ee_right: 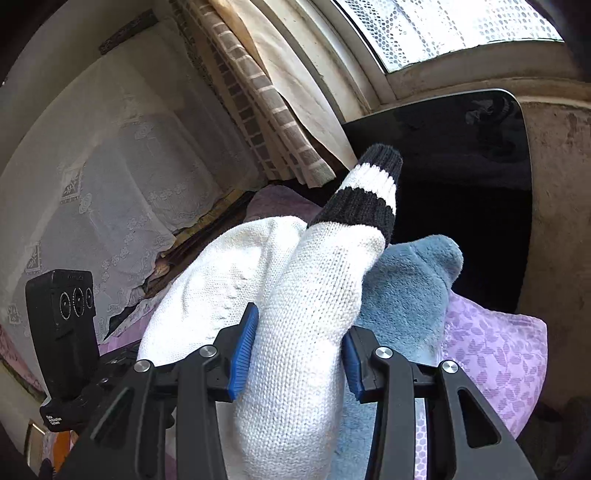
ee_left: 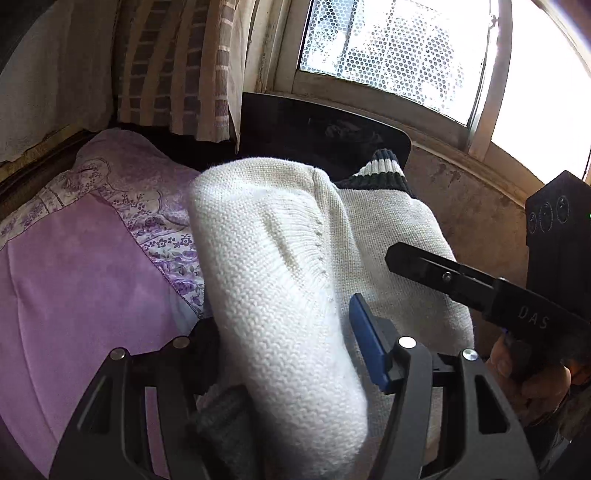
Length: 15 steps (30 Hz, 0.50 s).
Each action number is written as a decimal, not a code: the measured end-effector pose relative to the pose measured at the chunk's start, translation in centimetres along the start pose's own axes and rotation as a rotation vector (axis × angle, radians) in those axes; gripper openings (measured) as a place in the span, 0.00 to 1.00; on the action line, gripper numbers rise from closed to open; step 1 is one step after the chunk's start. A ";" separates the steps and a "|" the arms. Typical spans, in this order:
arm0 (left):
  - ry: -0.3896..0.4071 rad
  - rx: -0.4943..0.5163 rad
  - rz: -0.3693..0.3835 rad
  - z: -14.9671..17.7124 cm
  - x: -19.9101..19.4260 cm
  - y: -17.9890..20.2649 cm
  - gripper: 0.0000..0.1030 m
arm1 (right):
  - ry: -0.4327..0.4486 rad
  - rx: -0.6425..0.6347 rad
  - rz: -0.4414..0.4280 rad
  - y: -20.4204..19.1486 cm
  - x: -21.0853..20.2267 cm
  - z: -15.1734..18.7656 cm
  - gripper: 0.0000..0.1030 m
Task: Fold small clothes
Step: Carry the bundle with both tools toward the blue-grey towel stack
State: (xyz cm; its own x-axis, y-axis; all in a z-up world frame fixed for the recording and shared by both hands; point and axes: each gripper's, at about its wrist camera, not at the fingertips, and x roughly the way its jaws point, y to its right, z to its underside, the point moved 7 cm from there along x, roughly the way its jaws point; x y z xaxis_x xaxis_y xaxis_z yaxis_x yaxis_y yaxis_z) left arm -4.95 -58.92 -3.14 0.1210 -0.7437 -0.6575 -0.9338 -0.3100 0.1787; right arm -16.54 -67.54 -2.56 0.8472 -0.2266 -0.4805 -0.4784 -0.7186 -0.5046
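Two black two-finger grippers with blue pads each hold part of one white knitted sweater, which is lifted above a purple quilted bedspread [ee_left: 74, 280] with a floral border. In the left wrist view, the left gripper [ee_left: 284, 350] has a thick white fold of the white knitted sweater [ee_left: 273, 251] bunched between its fingers; its right blue pad [ee_left: 367, 347] lies against the knit, while the left pad is hidden behind the cloth, so the grip looks closed on the fabric. To the right in that view, the right gripper reaches in against the far side of the garment, with a person's hand [ee_left: 532, 373] on its handle.

In the right wrist view, the right gripper [ee_right: 299, 350] clamps a sleeve of the sweater, both blue pads [ee_right: 242, 354] pressing the knit from either side. The sleeve runs away from the camera and ends in a ribbed cuff with black and white stripes [ee_right: 369, 192], pointing up and far. Just right of the sleeve lies a fluffy grey-blue cloth [ee_right: 406, 284], touching it, on a lilac leaf-patterned pillow [ee_right: 495, 347]. Farther back stand a glossy black panel [ee_right: 461, 166], a beige checked curtain [ee_right: 266, 110] and a window with perforated film [ee_right: 443, 26].
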 end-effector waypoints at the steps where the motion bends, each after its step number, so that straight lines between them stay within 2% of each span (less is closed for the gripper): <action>1: -0.006 -0.015 -0.004 0.4 0.8 -0.6 0.63 | -0.011 0.014 0.018 1.1 0.9 0.4 0.43; 4: 0.008 -0.076 0.020 1.1 1.7 -2.8 0.79 | 0.002 0.028 0.009 2.8 2.4 1.1 0.60; 10: 0.037 -0.153 0.076 2.2 2.7 -4.0 0.92 | 0.032 -0.014 0.004 3.3 2.9 2.2 0.65; 13: 0.034 -0.187 0.094 2.4 2.7 -4.2 0.94 | 0.031 -0.010 0.001 3.2 2.9 2.1 0.67; 15: 0.037 -0.194 0.080 2.4 2.2 -4.4 0.94 | 0.029 -0.014 0.018 3.1 2.8 2.1 0.67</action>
State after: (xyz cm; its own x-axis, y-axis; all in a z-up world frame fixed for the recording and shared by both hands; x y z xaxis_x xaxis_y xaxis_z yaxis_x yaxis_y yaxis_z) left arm -1.42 -57.78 -7.15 0.0652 -0.7907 -0.6087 -0.8592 -0.3547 0.3687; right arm -16.14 -69.02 -6.97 0.8447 -0.2589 -0.4684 -0.4911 -0.7229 -0.4860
